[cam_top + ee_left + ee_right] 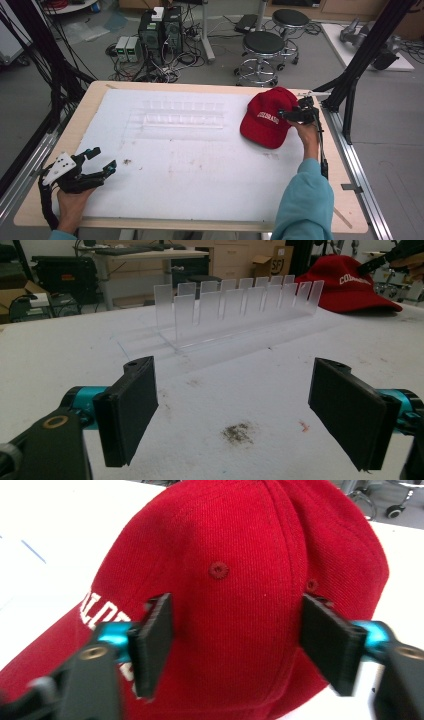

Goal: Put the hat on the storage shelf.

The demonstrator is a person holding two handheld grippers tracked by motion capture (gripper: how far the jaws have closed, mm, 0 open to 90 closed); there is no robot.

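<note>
Beside the clear rack (176, 116), on its right, lay the red cap (266, 117); my right tool (235, 640) straddled its crown, jaws wide, ready to pinch. My left tool (100, 162) waited wide at the bench's (95, 107) near corner.

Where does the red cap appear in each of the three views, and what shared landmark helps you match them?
High view: red cap at the table's right far side, by the right gripper.
Left gripper view: upper right, behind the clear slotted rack.
Right gripper view: close up across the frame, its crown between the open jaws.
Shared landmark: the cap's white lettering.
</note>
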